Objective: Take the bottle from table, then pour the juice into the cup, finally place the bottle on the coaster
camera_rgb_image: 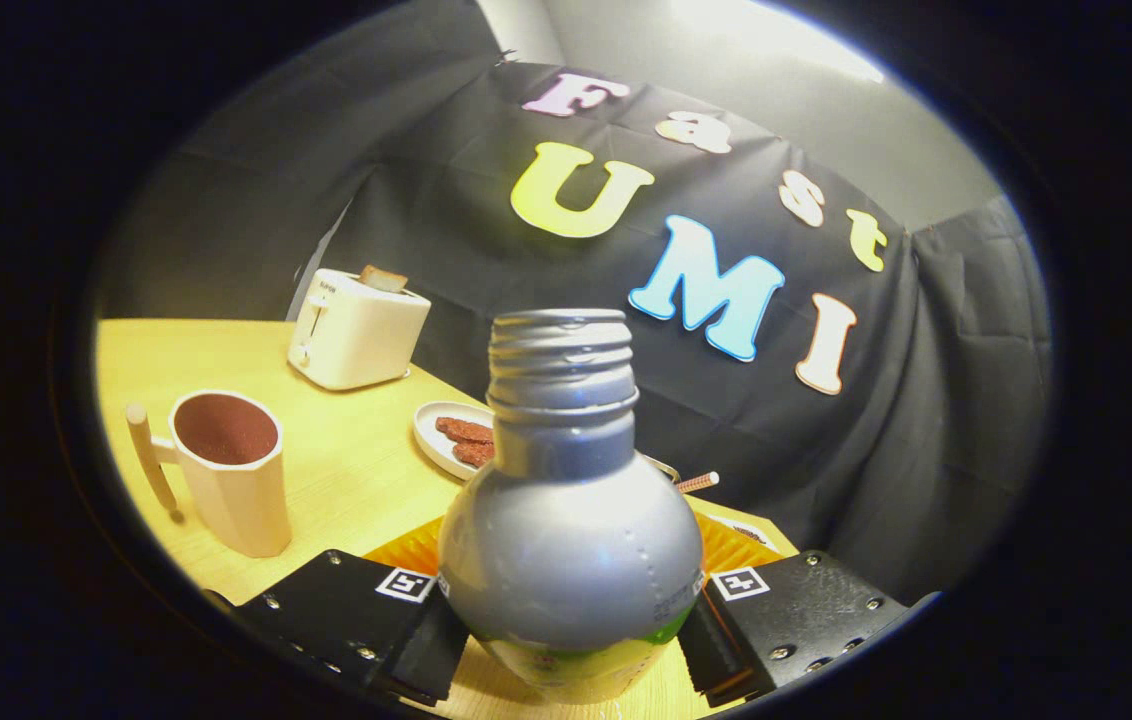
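pale wooden surface (pixel 346 470) runs away from the tongs toward a black cloth wall (pixel 486 240), with a light plain wall above it. the whole scene sits tilted in the gripper view.

the tongs (pixel 571 620) are closed around the lower body of a silver bottle (pixel 571 530), one finger pressing at its 9 o'clock side and the other at its 3 o'clock side, so the bottle fills the gap between them. the bottle has a rounded shoulder, a threaded neck with no cap on it, and a green and yellow band low down where the fingers meet it. whether its base touches the surface cannot be told.

just behind the bottle, showing at its 8 o'clock and 4 o'clock sides, lies an orange coaster (pixel 406 550) with a ribbed edge. from the bottle, a cream cup (pixel 231 470) with a long straight handle stands at 9 o'clock, well apart, its inside showing dark reddish brown. at 11 o'clock, farther back near the cloth, stands a cream toaster (pixel 356 330) with a slice of toast (pixel 383 278) sticking out of the top. between toaster and bottle sits a small white plate (pixel 431 430) holding reddish-brown pieces (pixel 466 440), partly hidden by the bottle's neck. a thin striped stick (pixel 698 482) pokes out at the bottle's 2 o'clock side.
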A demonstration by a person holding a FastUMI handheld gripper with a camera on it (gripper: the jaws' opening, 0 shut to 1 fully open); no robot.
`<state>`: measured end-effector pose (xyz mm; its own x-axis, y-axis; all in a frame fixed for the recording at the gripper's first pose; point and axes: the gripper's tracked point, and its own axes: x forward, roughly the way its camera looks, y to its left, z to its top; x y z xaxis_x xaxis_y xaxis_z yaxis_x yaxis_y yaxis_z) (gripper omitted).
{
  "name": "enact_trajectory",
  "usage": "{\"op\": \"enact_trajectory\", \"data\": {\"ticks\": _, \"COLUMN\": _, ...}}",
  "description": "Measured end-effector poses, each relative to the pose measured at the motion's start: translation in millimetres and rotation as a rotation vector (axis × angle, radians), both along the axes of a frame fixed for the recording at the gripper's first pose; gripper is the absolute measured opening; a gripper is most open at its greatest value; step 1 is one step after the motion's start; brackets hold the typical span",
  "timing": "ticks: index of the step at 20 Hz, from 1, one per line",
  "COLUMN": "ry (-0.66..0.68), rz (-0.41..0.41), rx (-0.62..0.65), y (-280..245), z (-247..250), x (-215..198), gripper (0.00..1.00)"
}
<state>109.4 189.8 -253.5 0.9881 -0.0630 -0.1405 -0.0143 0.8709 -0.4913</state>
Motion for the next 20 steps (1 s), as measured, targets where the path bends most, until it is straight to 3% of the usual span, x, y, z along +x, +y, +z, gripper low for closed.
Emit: {"op": "enact_trajectory", "data": {"ticks": 20, "ry": -0.045, "rz": 0.033, "rx": -0.559, "y": 42.1, "z": -21.6, "x": 28.8, "gripper": 0.84}}
